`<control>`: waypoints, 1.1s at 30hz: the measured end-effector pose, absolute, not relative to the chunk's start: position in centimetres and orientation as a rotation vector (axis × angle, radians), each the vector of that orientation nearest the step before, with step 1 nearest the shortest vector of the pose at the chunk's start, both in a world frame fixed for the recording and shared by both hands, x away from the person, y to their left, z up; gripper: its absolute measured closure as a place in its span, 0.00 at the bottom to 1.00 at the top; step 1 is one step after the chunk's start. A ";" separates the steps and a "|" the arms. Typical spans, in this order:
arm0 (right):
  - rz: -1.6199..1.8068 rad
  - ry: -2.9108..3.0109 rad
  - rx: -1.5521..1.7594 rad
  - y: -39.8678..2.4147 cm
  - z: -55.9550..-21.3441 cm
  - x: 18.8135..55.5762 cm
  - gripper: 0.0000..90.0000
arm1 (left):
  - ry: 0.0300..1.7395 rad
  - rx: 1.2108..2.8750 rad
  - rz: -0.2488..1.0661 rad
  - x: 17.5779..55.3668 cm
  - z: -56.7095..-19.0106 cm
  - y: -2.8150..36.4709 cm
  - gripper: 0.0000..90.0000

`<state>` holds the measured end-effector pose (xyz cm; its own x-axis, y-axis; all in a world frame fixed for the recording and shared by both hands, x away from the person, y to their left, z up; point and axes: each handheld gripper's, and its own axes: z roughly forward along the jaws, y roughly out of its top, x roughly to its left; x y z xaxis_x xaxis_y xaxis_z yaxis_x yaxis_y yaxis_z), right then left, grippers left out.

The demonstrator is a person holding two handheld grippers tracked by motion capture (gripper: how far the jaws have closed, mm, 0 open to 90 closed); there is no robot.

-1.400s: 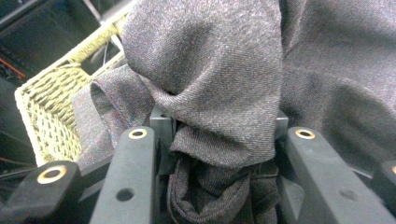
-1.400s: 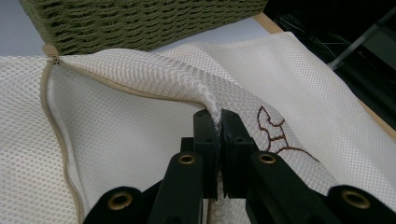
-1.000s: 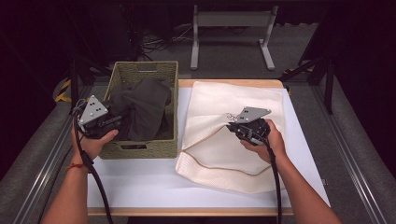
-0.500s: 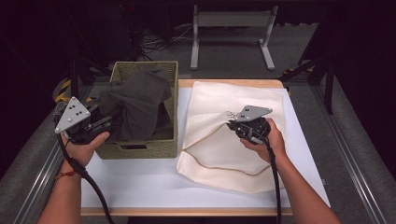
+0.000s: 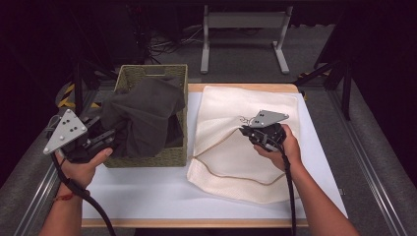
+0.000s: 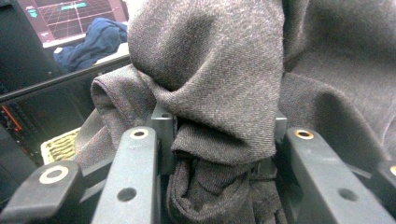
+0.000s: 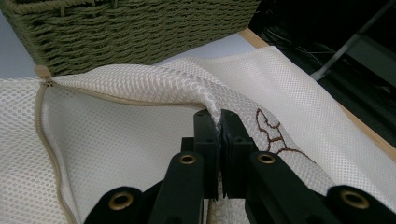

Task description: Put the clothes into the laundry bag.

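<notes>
Light falls from overhead on the white-topped wooden table (image 5: pixel 147 196), bright against black surroundings. Shadows are soft. The close dark grey woven cloth (image 6: pixel 224 70) stays sharp.

No text, label, brand or number can be read in any of the views. The nearest thing to a sign is a brown stitched outline on the cream mesh bag (image 7: pixel 280 135), right of centre in the right gripper view, and it forms no letters. A monitor (image 6: pixel 70 16) in the upper left of the left gripper view shows a pink grid with a teal bar, but no legible characters.
</notes>
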<state>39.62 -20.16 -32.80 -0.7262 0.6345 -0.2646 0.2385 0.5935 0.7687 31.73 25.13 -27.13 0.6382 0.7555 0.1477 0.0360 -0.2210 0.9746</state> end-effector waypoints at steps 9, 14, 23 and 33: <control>1.013 2.286 0.700 -20.4 -33.0 39.6 0.97 | 0.591 1.697 0.696 27.8 -26.7 23.3 0.69; 1.009 2.276 0.702 -20.5 -33.0 39.4 0.97 | 0.519 1.725 0.674 25.1 -27.1 21.8 0.69; 1.007 2.274 0.706 -20.4 -32.9 39.4 0.97 | 0.407 1.816 0.563 22.6 -28.1 18.2 0.69; 1.001 2.286 0.694 -20.1 -32.9 39.3 0.97 | 0.351 1.990 0.390 23.1 -31.6 12.5 0.69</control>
